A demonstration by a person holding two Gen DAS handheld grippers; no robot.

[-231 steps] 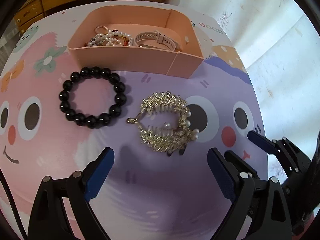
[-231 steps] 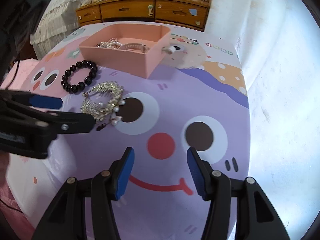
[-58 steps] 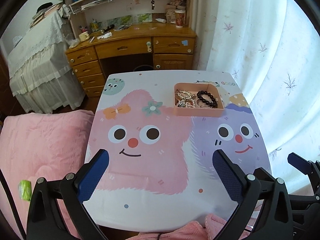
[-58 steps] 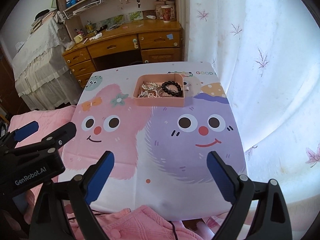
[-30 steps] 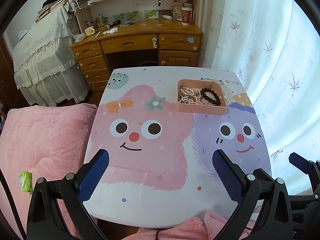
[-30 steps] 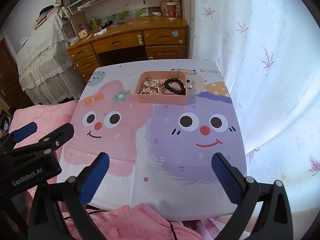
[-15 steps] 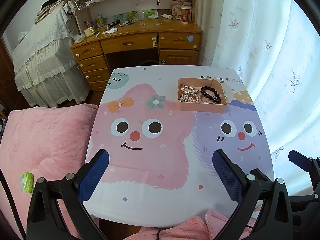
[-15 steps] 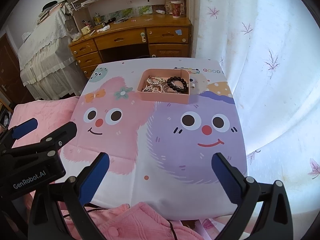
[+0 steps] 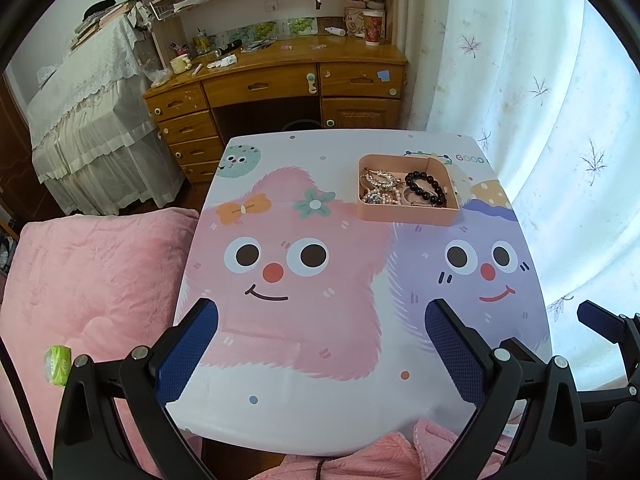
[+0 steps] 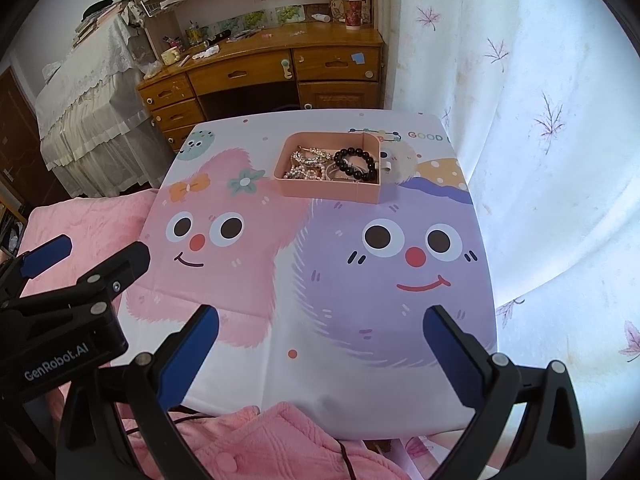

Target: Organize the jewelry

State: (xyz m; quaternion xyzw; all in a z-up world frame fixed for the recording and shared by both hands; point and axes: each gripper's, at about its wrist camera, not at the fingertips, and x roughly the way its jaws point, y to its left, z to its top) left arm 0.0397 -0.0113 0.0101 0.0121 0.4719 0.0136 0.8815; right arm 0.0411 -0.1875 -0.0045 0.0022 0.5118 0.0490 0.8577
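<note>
Change since earlier: bracelet and gold hair claw, both loose on the table several seconds back, now lie inside the tray; both grippers have pulled far back to the near edge, and the view has barely shifted in the last half second.
Left gripper [image 9: 320, 344]: released, jaws spread wide, nothing between them; hangs above the near edge of the table, at 6 o'clock from the tray.
Right gripper [image 10: 320, 344]: also released and empty, jaws wide; same withdrawn height, just to the right of the left one.
Tray [image 9: 404, 214]: pink, open-topped, sits at 1 o'clock on the table [image 9: 320, 412], near the far right corner.
Black bead bracelet [image 9: 425, 188]: right half of the tray, lying flat on top of other pieces.
Gold hair claw [image 9: 378, 178]: far left part of the tray.
Pearl strands [image 9: 380, 198]: near left part of the tray, tangled; single pieces too small to tell apart.
Why so placed: all visible jewelry is gathered in one container and the cloth shows no loose piece, so the task looks done; the wide jaws and the pulled-back position read as a finishing pose.
Around: wooden desk [image 9: 280, 80] at 12 o'clock beyond the table, pink blanket [image 9: 92, 280] at 9 o'clock, curtain [image 9: 560, 120] at 3 o'clock.
In the way: nothing lies between grippers and tray; only the two grippers sit close to each other.
</note>
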